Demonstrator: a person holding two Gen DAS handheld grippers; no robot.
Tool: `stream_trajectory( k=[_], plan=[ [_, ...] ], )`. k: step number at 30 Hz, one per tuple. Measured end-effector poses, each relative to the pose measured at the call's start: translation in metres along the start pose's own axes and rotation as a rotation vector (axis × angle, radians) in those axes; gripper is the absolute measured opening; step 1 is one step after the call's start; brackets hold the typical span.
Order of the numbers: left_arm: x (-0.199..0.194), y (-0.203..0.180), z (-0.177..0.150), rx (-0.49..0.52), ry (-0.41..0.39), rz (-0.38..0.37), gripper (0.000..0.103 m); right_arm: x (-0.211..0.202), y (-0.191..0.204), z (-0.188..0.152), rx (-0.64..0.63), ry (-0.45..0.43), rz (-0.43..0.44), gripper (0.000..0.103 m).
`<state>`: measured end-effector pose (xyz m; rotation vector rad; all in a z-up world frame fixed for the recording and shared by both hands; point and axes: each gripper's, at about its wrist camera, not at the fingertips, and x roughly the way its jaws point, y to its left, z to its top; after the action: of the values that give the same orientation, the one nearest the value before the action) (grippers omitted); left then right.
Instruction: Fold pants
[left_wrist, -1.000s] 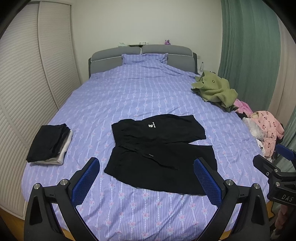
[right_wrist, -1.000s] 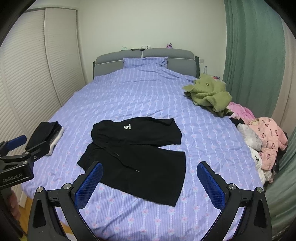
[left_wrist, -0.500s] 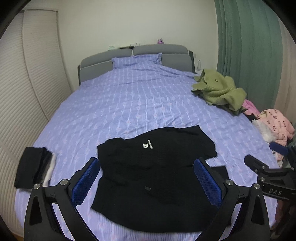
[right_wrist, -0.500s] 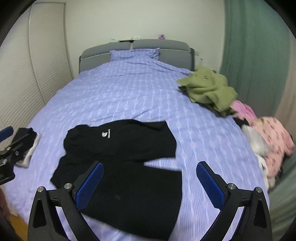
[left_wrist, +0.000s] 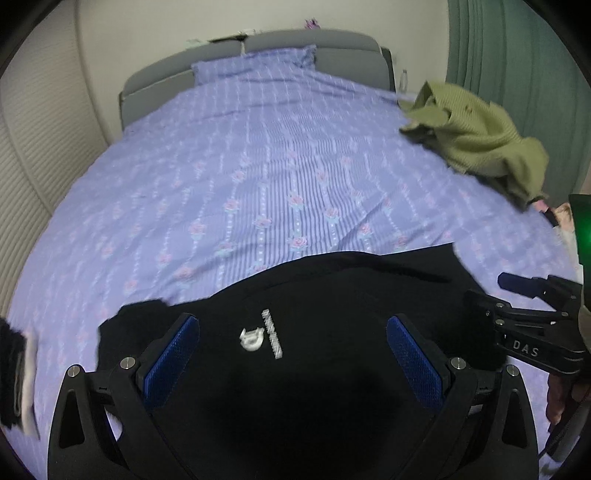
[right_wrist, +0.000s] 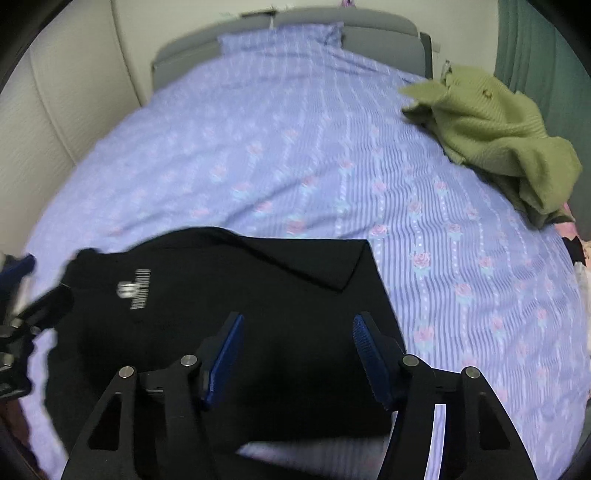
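Pants (left_wrist: 314, 354), black with a small white logo (left_wrist: 260, 338), lie spread on the near part of the bed (left_wrist: 280, 177), filling the lower half of both wrist views. Left gripper (left_wrist: 293, 352) hangs low over them with its blue pads (left_wrist: 171, 360) wide apart and nothing between them; the logo sits in the gap. Whether the fingertips touch the cloth cannot be told. Right gripper (right_wrist: 297, 356) is over the right-hand leg of the pants (right_wrist: 258, 314), near their right edge, its pads (right_wrist: 225, 358) also apart, though closer together than the left pair, with only flat black cloth between them. A fold or crease runs across the upper leg toward a point near the pants' far right corner. In the left view the right gripper (left_wrist: 532, 332) shows at the right edge, beside the pants' right side; in the right view part of the left gripper (right_wrist: 22, 325) shows at the left edge, blurred.

Bedcover is lilac with stripes and pink roses. Green sweater (right_wrist: 495, 136) lies crumpled at the far right of the bed, well apart from the pants. Folded dark clothes (left_wrist: 14, 373) sit at the left edge of the bed. Pillow (left_wrist: 255, 62) rests against a grey headboard (left_wrist: 314, 42), and a green curtain (left_wrist: 517, 48) hangs to the right
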<state>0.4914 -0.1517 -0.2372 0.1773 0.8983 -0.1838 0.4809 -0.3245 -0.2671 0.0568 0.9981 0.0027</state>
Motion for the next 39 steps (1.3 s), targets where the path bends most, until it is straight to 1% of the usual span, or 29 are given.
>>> stream_trajectory(
  k=[3,6,9,10,11,12,13,14,15,16,18,20,22,24,25,26,27,28,31,35,37,39],
  plan=[
    [0.036,-0.006,0.006,0.023,0.044,0.009,0.103,0.036,-0.007,0.006,-0.031,0.029,-0.040,0.062],
    [0.059,-0.007,0.009,0.014,0.076,-0.002,0.103,0.057,-0.002,0.009,-0.126,0.059,-0.073,0.062],
    [0.075,-0.006,0.014,-0.004,0.093,-0.016,0.103,0.078,0.003,0.019,-0.226,0.089,-0.115,0.061],
    [0.077,-0.006,0.016,-0.002,0.093,-0.016,0.103,0.083,0.004,0.020,-0.247,0.101,-0.118,0.056],
    [0.079,-0.007,0.017,0.003,0.091,-0.015,0.103,0.089,0.006,0.023,-0.272,0.123,-0.134,0.045],
    [0.079,-0.007,0.019,0.009,0.085,-0.011,0.103,0.095,0.006,0.028,-0.296,0.136,-0.169,0.038],
    [0.079,-0.008,0.021,0.017,0.074,-0.004,0.103,0.099,0.005,0.036,-0.305,0.127,-0.195,0.032],
    [0.078,-0.008,0.024,0.025,0.062,0.008,0.103,0.100,0.001,0.047,-0.289,0.096,-0.245,0.031],
    [0.077,-0.007,0.026,0.029,0.049,0.022,0.103,0.096,-0.009,0.063,-0.221,0.047,-0.297,0.031],
    [0.076,-0.005,0.029,0.029,0.041,0.030,0.103,0.088,-0.023,0.079,-0.114,-0.005,-0.332,0.031],
    [0.072,0.000,0.033,0.016,0.027,0.032,0.103,0.076,-0.044,0.097,0.030,-0.056,-0.330,0.032],
    [0.063,0.009,0.034,-0.011,0.018,0.026,0.103,0.066,-0.058,0.105,0.093,-0.051,-0.310,0.031],
    [0.051,0.018,0.031,-0.042,0.001,0.010,0.103,0.040,-0.063,0.092,0.126,-0.073,-0.265,0.033],
    [0.036,0.026,0.026,-0.063,-0.013,0.002,0.103,0.011,-0.058,0.069,0.136,-0.101,-0.224,0.040],
    [0.025,0.030,0.021,-0.072,-0.029,-0.009,0.103,-0.003,-0.054,0.059,0.137,-0.115,-0.213,0.045],
    [0.014,0.034,0.016,-0.077,-0.046,-0.014,0.103,-0.026,-0.047,0.040,0.127,-0.138,-0.191,0.051],
    [0.000,0.037,0.009,-0.082,-0.065,-0.016,0.103,-0.042,-0.040,0.026,0.120,-0.155,-0.185,0.054],
    [-0.015,0.040,0.000,-0.086,-0.082,-0.024,0.103,-0.055,-0.034,0.015,0.115,-0.167,-0.183,0.059],
    [-0.060,0.047,-0.028,-0.085,-0.120,-0.037,0.103,-0.105,-0.007,-0.033,0.113,-0.213,-0.155,0.070],
    [-0.120,0.060,-0.073,-0.089,-0.148,-0.054,0.103,-0.166,0.027,-0.092,0.070,-0.233,-0.126,0.071],
    [-0.145,0.073,-0.096,-0.104,-0.153,-0.046,0.103,-0.188,0.042,-0.115,0.077,-0.235,-0.151,0.073],
    [-0.165,0.087,-0.119,-0.120,-0.152,-0.021,0.103,-0.208,0.057,-0.140,0.088,-0.236,-0.166,0.074]
  ],
)
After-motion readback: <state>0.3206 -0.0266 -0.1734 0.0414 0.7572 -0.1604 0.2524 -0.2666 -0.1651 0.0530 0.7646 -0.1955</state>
